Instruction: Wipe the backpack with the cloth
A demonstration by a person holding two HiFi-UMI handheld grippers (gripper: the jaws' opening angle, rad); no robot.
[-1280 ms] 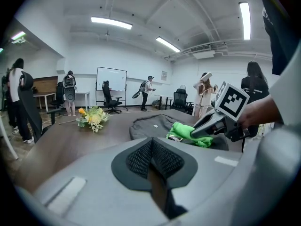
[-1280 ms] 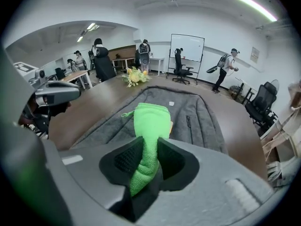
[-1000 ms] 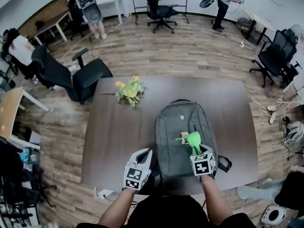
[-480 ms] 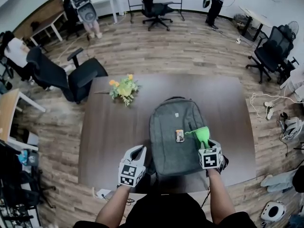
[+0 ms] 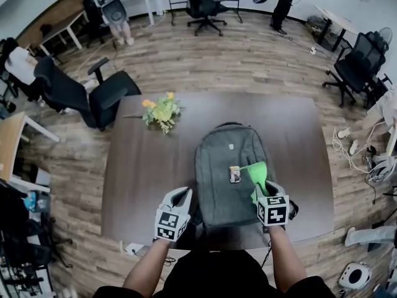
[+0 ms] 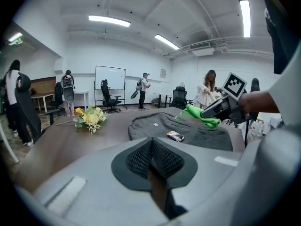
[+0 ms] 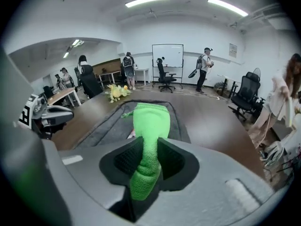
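A grey backpack lies flat on the dark table, also seen as the backpack and the backpack. A small card-like item rests on its middle. My right gripper is shut on a green cloth, held just above the backpack's right half; the cloth sticks forward from between the jaws. My left gripper hovers at the backpack's lower left corner, shut with nothing between its jaws.
A bunch of yellow flowers lies on the table's far left. Office chairs stand around on the wooden floor. People move at the room's far side. Cables and shoes lie on the floor at right.
My right gripper with the green cloth has shifted slightly left and nearer over the backpack. The left gripper has stayed almost still.
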